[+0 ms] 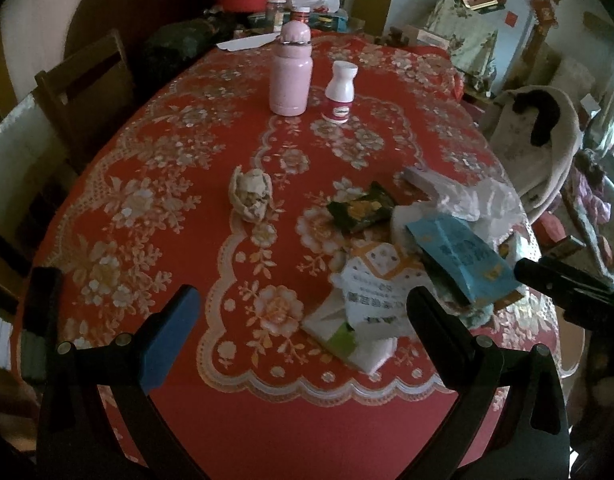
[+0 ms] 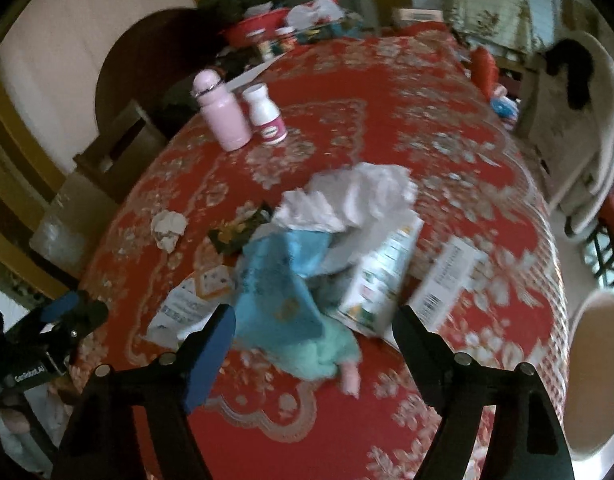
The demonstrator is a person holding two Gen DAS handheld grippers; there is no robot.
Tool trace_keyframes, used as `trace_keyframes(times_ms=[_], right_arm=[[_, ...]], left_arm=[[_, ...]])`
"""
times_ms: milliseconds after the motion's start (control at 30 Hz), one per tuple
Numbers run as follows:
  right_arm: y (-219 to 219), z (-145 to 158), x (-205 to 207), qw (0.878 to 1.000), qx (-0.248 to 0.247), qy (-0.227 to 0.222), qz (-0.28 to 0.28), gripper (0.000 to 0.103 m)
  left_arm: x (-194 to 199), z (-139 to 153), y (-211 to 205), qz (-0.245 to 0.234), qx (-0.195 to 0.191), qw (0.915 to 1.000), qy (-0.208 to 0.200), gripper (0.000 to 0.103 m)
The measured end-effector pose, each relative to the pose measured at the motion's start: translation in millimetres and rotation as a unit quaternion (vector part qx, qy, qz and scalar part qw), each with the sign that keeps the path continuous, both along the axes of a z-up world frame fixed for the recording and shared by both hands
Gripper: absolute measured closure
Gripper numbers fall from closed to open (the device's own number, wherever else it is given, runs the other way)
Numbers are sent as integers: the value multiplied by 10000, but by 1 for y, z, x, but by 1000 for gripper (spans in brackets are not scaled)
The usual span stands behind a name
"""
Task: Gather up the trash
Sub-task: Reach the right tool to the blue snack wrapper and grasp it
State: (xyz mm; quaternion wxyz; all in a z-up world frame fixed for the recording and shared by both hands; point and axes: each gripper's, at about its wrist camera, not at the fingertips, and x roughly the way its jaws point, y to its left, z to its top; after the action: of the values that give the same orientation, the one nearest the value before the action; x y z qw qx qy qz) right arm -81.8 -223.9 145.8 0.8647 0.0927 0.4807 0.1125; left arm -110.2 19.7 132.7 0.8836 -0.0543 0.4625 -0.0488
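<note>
From the left wrist camera, the left gripper [image 1: 303,312] hangs over the near edge of the desk [image 1: 267,420], which is covered by a red cloth with a pale flower pattern; its fingers [image 1: 171,336] stand wide apart with nothing between them. A crumpled ball of greyish paper [image 1: 251,196] lies alone near the middle of the cloth. To its right sits a heap of trash: a dark green snack wrapper [image 1: 361,208], a white leaflet with orange trim [image 1: 371,280], a blue paper packet [image 1: 463,260] and a crumpled white plastic bag [image 1: 467,196]. How the pieces overlap underneath is hidden. Farther back a pink flask [image 1: 289,72] and a small white bottle with a magenta label [image 1: 340,92] stand upright, just beside each other. The right gripper [image 1: 563,284] shows only as a dark shape at the right edge, touching the heap's far side.

The right wrist camera is blurred by motion. The right gripper [image 2: 313,328] has its fingers [image 2: 211,356] spread apart, over the blue packet [image 2: 283,280] and a soft green bundle [image 2: 327,356] whose make cannot be told. A white carton [image 2: 379,280] and a white box with a barcode [image 2: 447,280] lie tilted in the heap, print unreadable. The left gripper [image 2: 67,312] is cut off at the left edge.
</note>
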Motion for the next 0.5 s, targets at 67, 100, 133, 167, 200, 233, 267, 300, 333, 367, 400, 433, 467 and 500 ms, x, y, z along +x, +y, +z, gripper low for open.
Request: trace_keyframes(times_ms=[67, 100, 133, 167, 200, 233, 267, 300, 333, 367, 400, 433, 467, 500], right_arm=[[12, -5, 12, 9999, -51, 104, 100, 23], [19, -10, 21, 9996, -77, 212, 162, 23], [23, -13, 26, 9994, -99, 286, 193, 23], [27, -17, 30, 9991, -111, 348, 221, 23], [31, -21, 34, 9988, -130, 412, 241, 23], [35, -27, 40, 9982, -174, 517, 243, 23], [37, -33, 46, 9974, -187, 649, 243, 23], [37, -39, 49, 9967, -130, 757, 255, 23], [37, -42, 50, 9962, -50, 825, 270, 23], [37, -45, 51, 9958, 36, 870, 285, 24], [36, -47, 52, 9957, 81, 883, 269, 32], [35, -48, 52, 9957, 90, 883, 253, 55], [34, -49, 51, 9956, 137, 899, 244, 57], [32, -48, 49, 9955, 239, 883, 234, 59]], left_arm=[[3, -1, 3, 15, 32, 10000, 11, 1], [4, -2, 5, 15, 49, 10000, 21, 1], [6, -2, 6, 12, 60, 10000, 33, 1], [7, -4, 7, 2, 59, 10000, 59, 1], [9, -4, 8, -17, 47, 10000, 80, 1], [11, -6, 8, -55, 30, 9999, 115, 1], [13, -7, 8, -82, 21, 9999, 143, 1], [14, -8, 8, -104, 5, 9998, 165, 1], [16, -9, 8, -139, -37, 9997, 190, 1], [19, -11, 7, -197, -105, 9995, 225, 1], [22, -13, 6, -250, -159, 9992, 262, 1], [25, -15, 5, -305, -198, 9989, 301, 1], [30, -19, 1, -405, -237, 9982, 373, 1], [35, -23, -1, -480, -240, 9976, 440, 1]])
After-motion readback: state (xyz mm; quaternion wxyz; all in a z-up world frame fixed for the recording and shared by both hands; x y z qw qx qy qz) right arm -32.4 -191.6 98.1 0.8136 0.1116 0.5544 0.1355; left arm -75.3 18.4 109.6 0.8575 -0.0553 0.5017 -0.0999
